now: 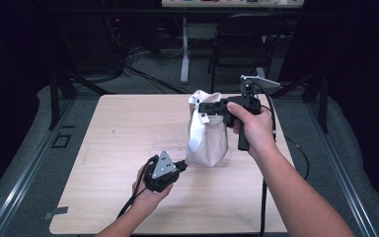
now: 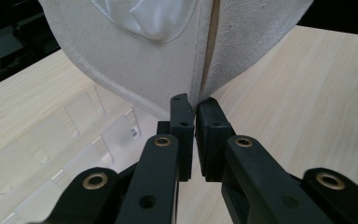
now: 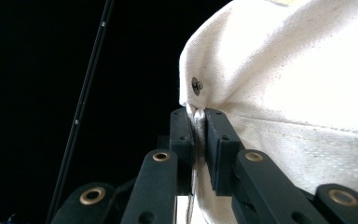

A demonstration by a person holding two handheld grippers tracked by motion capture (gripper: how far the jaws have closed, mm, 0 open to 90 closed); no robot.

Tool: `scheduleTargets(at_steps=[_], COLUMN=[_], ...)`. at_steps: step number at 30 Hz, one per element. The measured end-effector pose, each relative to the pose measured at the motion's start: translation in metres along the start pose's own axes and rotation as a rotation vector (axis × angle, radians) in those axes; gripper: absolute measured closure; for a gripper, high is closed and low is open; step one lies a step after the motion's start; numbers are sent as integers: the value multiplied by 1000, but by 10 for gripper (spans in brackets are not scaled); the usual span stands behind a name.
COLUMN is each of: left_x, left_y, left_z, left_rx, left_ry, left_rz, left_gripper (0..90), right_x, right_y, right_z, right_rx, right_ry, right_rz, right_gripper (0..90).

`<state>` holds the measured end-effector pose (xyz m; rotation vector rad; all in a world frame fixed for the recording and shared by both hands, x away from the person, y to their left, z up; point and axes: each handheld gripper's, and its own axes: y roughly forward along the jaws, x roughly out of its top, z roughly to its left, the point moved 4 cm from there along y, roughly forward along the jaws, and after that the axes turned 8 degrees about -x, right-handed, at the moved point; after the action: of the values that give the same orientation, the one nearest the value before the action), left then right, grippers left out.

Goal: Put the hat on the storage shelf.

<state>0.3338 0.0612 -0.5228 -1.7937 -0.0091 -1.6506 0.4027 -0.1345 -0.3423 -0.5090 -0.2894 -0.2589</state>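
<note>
A white cloth bag (image 1: 209, 140) stands upright near the middle right of the wooden table (image 1: 118, 128), with a shiny white strap (image 1: 196, 131) hanging down its front. My right gripper (image 1: 205, 112) is shut on the bag's top rim; in the right gripper view the fabric (image 3: 298, 93) is pinched between the jaws beside a small metal snap (image 3: 196, 85), with my right gripper (image 3: 198, 115) closed tight. My left gripper (image 1: 183, 166) is low at the bag's bottom left corner. In the left gripper view, my left gripper (image 2: 196, 105) is shut on the bag's (image 2: 135, 60) lower seam.
A flat clear plastic sheet (image 1: 170, 142) lies on the table just left of the bag, also the plastic sheet (image 2: 88, 140) in the left gripper view. Behind the table stand a dark chair (image 1: 242, 44) and a white desk leg (image 1: 184, 54). Black posts (image 1: 54, 98) flank the table.
</note>
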Motion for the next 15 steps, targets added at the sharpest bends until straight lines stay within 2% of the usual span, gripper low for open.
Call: scheduleTargets(at_steps=[4,7,15], left_x=[-1,-2,-5], left_y=[5,8,13], left_z=[11,21,28], left_rx=[-4,6,-9], left_ry=[-13,-38,-69], left_rz=[-8,-17,-25], left_gripper=[864,864,864], right_x=[4,5,4], right_y=[6,10,18], right_z=[-5,-8,-19], right_rx=[-17,-21,-22], right_ry=[-3,6,13], right_rz=[3,0,21], right_gripper=[825,825,825])
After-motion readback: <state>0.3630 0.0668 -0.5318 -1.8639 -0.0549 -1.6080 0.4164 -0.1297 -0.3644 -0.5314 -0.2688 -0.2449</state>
